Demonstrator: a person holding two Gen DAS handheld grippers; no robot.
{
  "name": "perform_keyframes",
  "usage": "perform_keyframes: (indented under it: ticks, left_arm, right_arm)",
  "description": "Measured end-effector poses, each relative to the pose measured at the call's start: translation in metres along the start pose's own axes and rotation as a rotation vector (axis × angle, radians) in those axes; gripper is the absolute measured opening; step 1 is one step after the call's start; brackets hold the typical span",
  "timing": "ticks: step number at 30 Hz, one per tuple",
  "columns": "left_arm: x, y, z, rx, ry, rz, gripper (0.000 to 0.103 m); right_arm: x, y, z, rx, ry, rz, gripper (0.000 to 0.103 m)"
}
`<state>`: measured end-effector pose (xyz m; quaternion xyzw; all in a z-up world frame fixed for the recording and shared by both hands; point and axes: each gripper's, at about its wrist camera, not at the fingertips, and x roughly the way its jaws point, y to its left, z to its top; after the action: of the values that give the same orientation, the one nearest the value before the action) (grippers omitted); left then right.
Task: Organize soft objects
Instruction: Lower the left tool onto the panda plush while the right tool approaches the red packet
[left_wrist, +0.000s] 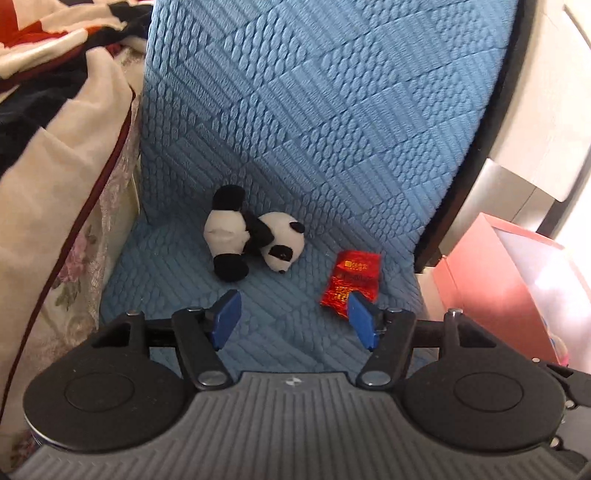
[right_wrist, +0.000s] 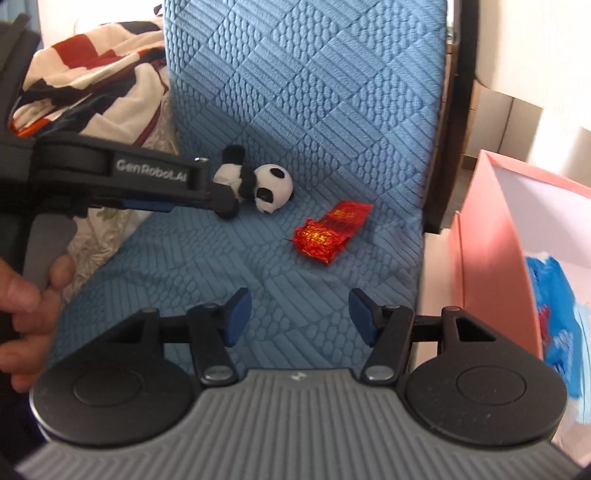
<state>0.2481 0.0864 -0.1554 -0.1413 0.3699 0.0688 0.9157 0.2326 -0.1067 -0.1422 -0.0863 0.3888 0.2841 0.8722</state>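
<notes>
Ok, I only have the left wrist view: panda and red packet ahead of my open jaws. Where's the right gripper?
Observer: The right gripper hangs open over the blue seat cover, nothing between its fingers; the red packet lies ahead of it.
Operator: What's in the pink box?
Observer: The pink box is open, with blue and white wrapping inside.
Operator: From that side, is my left gripper on the panda?
Observer: The left gripper overlaps the legs of the panda; I cannot tell whether they touch.
</notes>
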Motion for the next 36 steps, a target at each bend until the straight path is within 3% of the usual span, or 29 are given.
perform_keyframes:
  ticks: [9,16,23,29,32,36]
  left_arm:
    - [0.023,0.019,0.027,-0.025,0.027,0.038,0.069]
    - [0.06,0.051,0.051,-0.097,0.089,0.109,0.069]
    - [0.092,0.09,0.064,-0.293,0.138,0.04,0.069]
    - [0.103,0.083,0.068,-0.24,0.137,0.019,0.071]
    - [0.106,0.08,0.068,-0.217,0.129,0.003,0.085]
    - [0.112,0.074,0.07,-0.215,0.133,-0.056,0.09]
  right_arm:
    - [0.027,-0.008,0.026,0.015,-0.005,0.015,0.061]
    - [0.064,-0.02,0.041,-0.035,0.007,-0.035,0.06]
    - [0.097,-0.031,0.047,-0.021,0.05,-0.041,0.06]
    - [0.118,-0.036,0.049,0.02,0.08,0.008,0.06]
    - [0.127,-0.035,0.048,0.021,0.091,0.006,0.061]
    - [0.134,-0.036,0.051,0.043,0.091,0.026,0.061]
